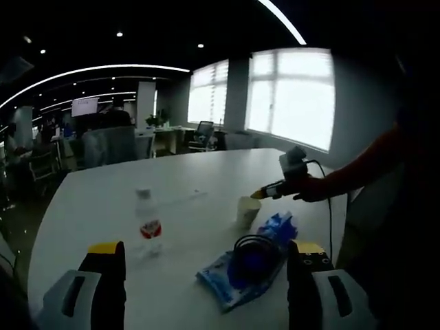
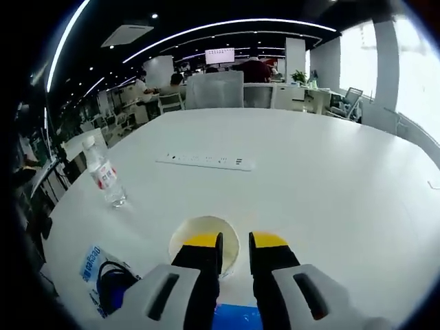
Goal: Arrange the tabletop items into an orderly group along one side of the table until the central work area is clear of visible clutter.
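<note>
In the left gripper view, the left gripper (image 1: 206, 258) hangs low over a smooth white table (image 1: 103, 199), its two yellow-tipped black jaws spread wide apart with nothing between them. Between the jaws lies a crinkled blue plastic packet (image 1: 237, 278) with a coil of black cable (image 1: 256, 247) on top; just beyond it stands a pale paper cup (image 1: 247, 210). To the left stands a clear plastic bottle (image 1: 147, 223) with a red label, its writing too small to read. The right gripper (image 1: 260, 194), held by a hand in an orange-red sleeve, reaches to the cup's rim. In the right gripper view, the right gripper (image 2: 235, 240) has its jaws drawn close on the near rim of the paper cup (image 2: 199, 232), one jaw inside the round mouth. The bottle (image 2: 103, 173) stands upright at left, the packet (image 2: 93, 265) and cable (image 2: 110, 282) lower left, blue print illegible. A flat white power strip (image 2: 205, 161) lies farther across the table (image 2: 330, 185).
</note>
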Motion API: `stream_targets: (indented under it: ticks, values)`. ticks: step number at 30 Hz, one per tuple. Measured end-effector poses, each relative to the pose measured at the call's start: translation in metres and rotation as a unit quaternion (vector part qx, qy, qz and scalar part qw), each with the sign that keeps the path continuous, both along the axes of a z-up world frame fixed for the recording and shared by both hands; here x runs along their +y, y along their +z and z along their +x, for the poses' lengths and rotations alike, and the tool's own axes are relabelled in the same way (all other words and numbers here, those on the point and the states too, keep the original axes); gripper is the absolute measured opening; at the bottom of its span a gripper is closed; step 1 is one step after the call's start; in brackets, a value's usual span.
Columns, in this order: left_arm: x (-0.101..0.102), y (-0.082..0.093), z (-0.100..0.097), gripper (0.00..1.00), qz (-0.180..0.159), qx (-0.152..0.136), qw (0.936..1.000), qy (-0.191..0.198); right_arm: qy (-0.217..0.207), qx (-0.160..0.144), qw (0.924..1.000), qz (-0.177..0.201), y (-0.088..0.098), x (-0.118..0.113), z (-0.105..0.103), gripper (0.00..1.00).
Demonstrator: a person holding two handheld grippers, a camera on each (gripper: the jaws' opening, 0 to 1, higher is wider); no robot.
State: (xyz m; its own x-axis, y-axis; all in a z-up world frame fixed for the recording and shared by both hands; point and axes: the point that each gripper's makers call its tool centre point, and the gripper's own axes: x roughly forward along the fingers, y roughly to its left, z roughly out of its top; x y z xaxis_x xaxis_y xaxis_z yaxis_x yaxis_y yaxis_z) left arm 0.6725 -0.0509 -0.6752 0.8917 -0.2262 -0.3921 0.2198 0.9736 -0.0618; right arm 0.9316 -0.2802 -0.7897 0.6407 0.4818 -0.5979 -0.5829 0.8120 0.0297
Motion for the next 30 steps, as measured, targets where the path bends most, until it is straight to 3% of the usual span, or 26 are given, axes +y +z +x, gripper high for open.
stream_targets:
  ticks: [9,14,30]
  values:
    - [-0.008,-0.005,-0.004,0.95,0.001,0.007,0.9999,-0.01,-0.001,0.015,0.9999,-0.004,-0.008,0.006,0.0,0.06]
    - [-0.01,-0.005,-0.005,0.94,-0.01,0.007,0.9999,-0.008,0.005,0.016,0.9995,-0.025,-0.016,0.006,-0.001,0.0]
    - [-0.011,-0.008,-0.003,0.94,-0.001,0.011,0.9997,-0.02,0.02,0.009,0.9997,-0.014,-0.003,0.007,0.003,0.0]
